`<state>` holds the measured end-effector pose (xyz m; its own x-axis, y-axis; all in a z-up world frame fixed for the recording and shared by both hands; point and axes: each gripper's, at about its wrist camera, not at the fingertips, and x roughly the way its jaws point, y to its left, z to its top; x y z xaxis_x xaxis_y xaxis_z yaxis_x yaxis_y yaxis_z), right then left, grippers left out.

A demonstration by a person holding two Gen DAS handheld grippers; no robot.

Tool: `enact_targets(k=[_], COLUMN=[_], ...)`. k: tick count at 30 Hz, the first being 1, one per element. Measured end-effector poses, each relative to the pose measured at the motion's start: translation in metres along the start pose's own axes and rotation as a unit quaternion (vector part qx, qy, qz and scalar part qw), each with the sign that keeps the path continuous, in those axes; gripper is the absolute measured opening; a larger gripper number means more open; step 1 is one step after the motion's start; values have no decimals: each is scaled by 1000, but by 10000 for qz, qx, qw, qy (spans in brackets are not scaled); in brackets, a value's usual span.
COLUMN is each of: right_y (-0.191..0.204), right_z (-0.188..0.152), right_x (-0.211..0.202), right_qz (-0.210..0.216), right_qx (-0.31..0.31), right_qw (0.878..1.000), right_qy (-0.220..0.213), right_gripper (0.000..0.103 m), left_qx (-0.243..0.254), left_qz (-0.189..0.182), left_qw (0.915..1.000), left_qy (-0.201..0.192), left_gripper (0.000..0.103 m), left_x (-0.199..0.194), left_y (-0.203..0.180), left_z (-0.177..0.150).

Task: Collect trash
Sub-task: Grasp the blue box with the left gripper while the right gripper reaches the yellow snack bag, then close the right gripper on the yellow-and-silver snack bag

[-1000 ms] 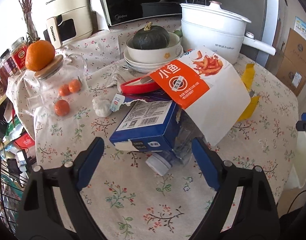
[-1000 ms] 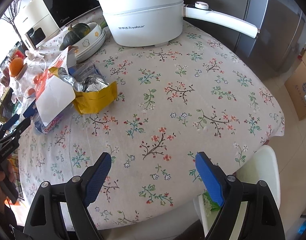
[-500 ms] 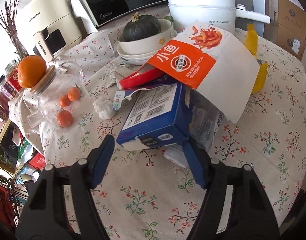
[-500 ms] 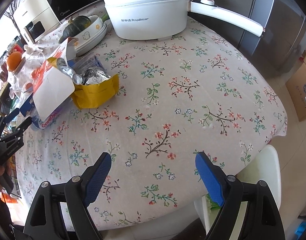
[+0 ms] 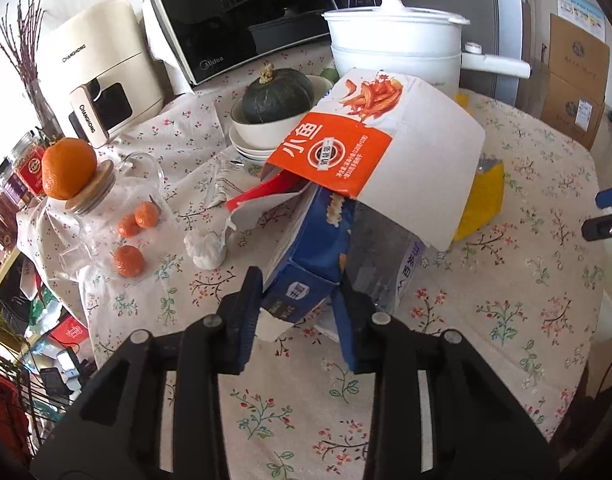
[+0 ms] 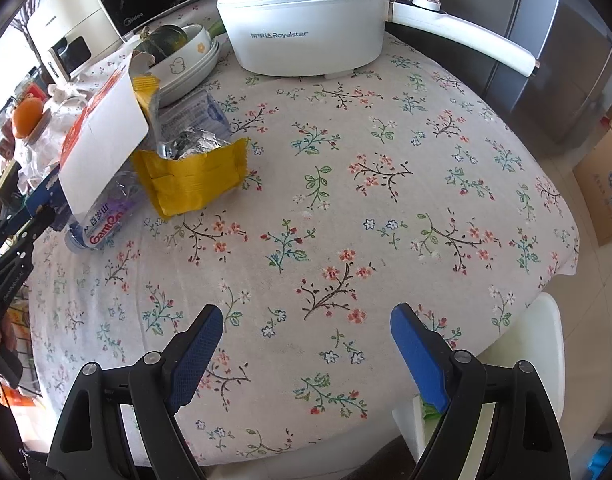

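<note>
My left claw [image 5: 297, 300] clamps the near end of a torn blue carton [image 5: 306, 256] at the heap of trash on the floral worktop [image 6: 346, 200]; my right claw [image 6: 306, 344] hangs over bare cloth with its jaws wide apart, holding nothing.

The risk, as I judge it, lies in what leans on the carton. An orange-and-white snack box [image 5: 378, 148] rests across its top at 12 o'clock, and a crushed clear bottle [image 5: 386, 268] lies pressed against its side at 2 o'clock. Lifting the carton could tip the box over and send the bottle rolling toward the worktop's edge; the carton's ripped flap may also tear.

A yellow foil bag [image 6: 193, 176] sits at 2 o'clock, behind the bottle. A crumpled white wad [image 5: 205, 248] lies at 10 o'clock, near a glass jar [image 5: 105, 216] topped with an orange [image 5: 69, 168]. Bowls holding a green squash [image 5: 277, 96] and a white electric pot [image 5: 398, 48] crowd the far side.
</note>
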<state>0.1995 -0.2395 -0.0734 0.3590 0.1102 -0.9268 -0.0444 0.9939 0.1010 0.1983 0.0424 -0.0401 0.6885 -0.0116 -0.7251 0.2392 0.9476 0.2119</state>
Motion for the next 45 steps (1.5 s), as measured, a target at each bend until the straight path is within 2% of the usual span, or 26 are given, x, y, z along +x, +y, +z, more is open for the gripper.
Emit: enact_targets(k=[8, 16, 23, 30, 33, 35, 37, 42, 45], right_y=[13, 22, 20, 16, 15, 15, 16, 20, 28], right_z=[4, 7, 15, 25, 27, 27, 26, 25, 22], right_x=[-10, -13, -7, 12, 24, 31, 37, 34, 26], right_qz=[217, 333, 424, 507, 586, 654, 731, 1116, 933], right_qx=[-2, -32, 168, 477, 635, 701, 711, 604, 331], right_qw=[9997, 9992, 9987, 9975, 9963, 9954, 9947, 9919, 9951], right_qy=[-147, -221, -212, -128, -34, 43, 104, 44, -36], right_gripper=[87, 87, 87, 86, 76, 64, 56, 22, 20], left_qx=[-619, -1431, -1925, -2157, -2189, -2198, -2218, -2306, -2308], left_qz=[-501, -1077, -1138, -1061, -1049, -1022, -1009, -981, -1011], left_qw=[9968, 9837, 9732, 9685, 9681, 9683, 9680, 9661, 9651], left_qy=[76, -189, -544, -652, -615, -604, -598, -625, -710], left_gripper=[28, 25, 25, 25, 25, 25, 25, 25, 25], left_x=[-36, -87, -118, -118, -115, -114, -115, -115, -120], left_y=[1, 10, 17, 29, 30, 31, 31, 34, 34], left_z=[-3, -5, -11, -14, -16, -17, -19, -20, -19])
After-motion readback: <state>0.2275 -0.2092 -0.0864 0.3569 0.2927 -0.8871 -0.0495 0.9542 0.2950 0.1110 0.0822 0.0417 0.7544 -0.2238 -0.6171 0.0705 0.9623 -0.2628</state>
